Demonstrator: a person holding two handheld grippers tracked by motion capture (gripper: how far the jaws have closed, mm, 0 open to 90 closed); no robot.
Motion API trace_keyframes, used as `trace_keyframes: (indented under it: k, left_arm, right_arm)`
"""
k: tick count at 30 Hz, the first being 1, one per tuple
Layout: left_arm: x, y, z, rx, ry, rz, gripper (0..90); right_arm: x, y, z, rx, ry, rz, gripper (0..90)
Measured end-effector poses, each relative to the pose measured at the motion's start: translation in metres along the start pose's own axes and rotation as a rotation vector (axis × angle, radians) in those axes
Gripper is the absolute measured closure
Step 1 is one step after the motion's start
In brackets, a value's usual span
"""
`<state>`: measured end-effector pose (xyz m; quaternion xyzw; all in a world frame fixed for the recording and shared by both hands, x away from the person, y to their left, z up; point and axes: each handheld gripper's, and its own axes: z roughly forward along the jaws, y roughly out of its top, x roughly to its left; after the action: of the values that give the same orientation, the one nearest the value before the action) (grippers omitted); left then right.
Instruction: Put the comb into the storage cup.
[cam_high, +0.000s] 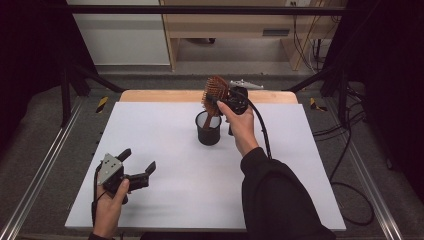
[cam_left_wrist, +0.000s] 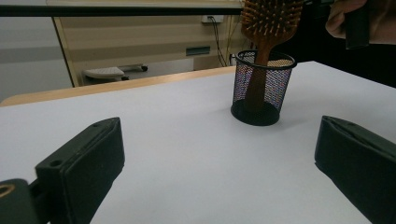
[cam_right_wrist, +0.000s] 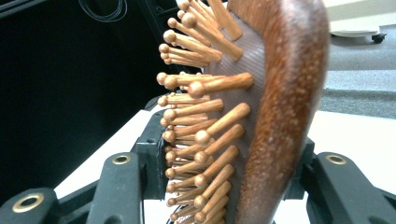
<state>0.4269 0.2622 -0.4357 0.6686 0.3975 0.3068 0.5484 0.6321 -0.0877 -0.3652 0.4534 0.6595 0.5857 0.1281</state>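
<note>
The right gripper's (cam_high: 218, 101) fingers (cam_right_wrist: 119, 186) are clamped on the head of a wooden hairbrush (cam_high: 215, 92) — one finger against the bristle side, the other against the smooth back, as the right gripper view shows from close up. Below those fingers the brush's handle runs down into a black mesh cup (cam_high: 208, 128), and in the left gripper view the handle can be seen through the mesh, reaching toward the cup's bottom while the bristled head stands above the rim. The cup stands upright on the white table top (cam_high: 165, 150), just under the right gripper.

The left gripper's (cam_high: 136, 165) fingers (cam_left_wrist: 84, 163) stand wide apart with nothing between them — bare table lies in the gap. They hover low over the near left part of the table, well apart from the cup, which sits ahead of them and slightly toward the right-hand finger in the left gripper view.
</note>
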Motion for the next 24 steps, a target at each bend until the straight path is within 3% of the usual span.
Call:
trace_keyframes:
  k: [24]
  left_arm:
    - [0.0000,-0.0001,0.0001,0.000,-0.002,-0.001,1.6]
  right_arm:
    - [-0.0007,-0.0057,0.0030,0.011,0.015,0.016,47.6]
